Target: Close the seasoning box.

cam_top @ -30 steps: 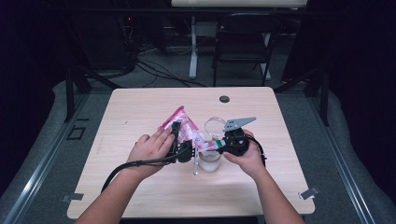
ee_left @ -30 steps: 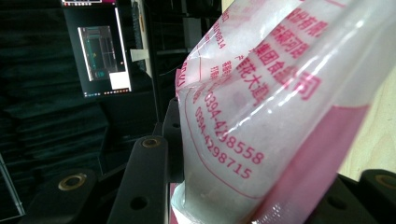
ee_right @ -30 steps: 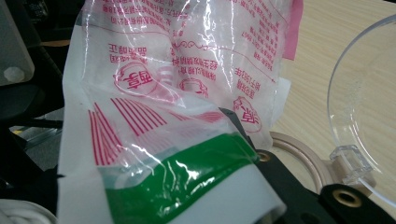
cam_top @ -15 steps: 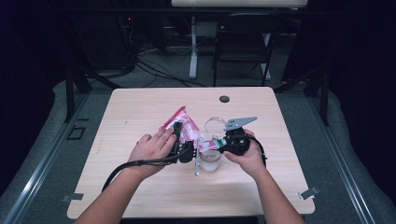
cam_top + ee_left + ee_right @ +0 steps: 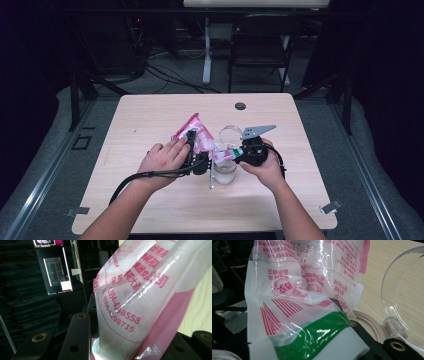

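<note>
Nothing moved, pink bag [image 5: 197, 136] beside clear jar [image 5: 226, 170], lid [image 5: 231, 134] open

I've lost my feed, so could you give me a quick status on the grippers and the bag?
Both grippers shut on bag. Bag held over jar, lid open. Nothing in the way.

This looks like a lab or recording studio rather than a home. A plain wooden counter [image 5: 150, 115] stands alone on grey carpet, hemmed in by black curtains [image 5: 22, 310] and dark walls. Loose cables [image 5: 165, 75] trail across the floor behind it, near a folding chair [image 5: 260, 45] and a stand leg. A lit monitor [image 5: 57, 272] glows in the dark background.
</note>
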